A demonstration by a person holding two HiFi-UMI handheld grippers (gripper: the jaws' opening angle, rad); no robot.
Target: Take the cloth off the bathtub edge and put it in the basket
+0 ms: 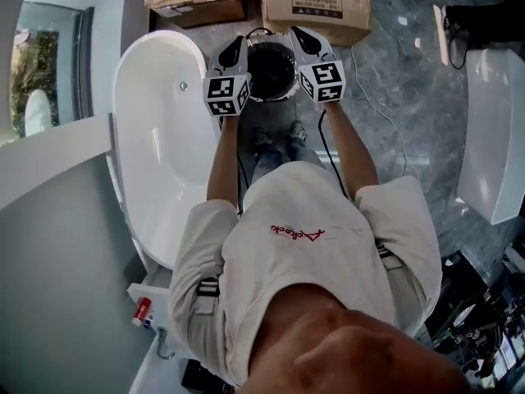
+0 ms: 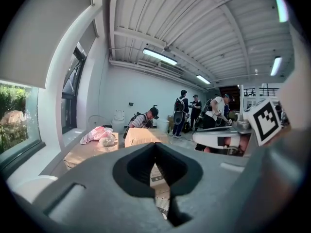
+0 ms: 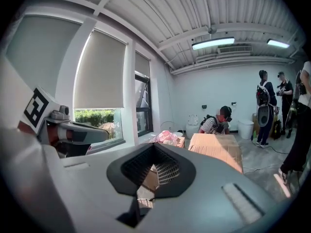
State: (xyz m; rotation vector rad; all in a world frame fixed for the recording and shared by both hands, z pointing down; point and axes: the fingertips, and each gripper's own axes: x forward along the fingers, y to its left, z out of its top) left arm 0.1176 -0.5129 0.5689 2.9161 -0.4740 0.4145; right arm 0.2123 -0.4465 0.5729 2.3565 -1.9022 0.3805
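When seeking the cloth, absent from the bathtub [image 1: 120,97] rim and perhaps hidden in the dark basket [image 1: 275,98], treat as light, limp and soft; pinch a bunched fold with the left tool [image 1: 233,50] or right tool [image 1: 305,41], both pressed together, empty.

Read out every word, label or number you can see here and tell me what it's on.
Nothing reads clearly.
Red cursive print on the person's white shirt: upside down, illegible.
Black printed label on the brown cardboard box: too small to read.
Label on the small red-and-white bottle: too small to read.
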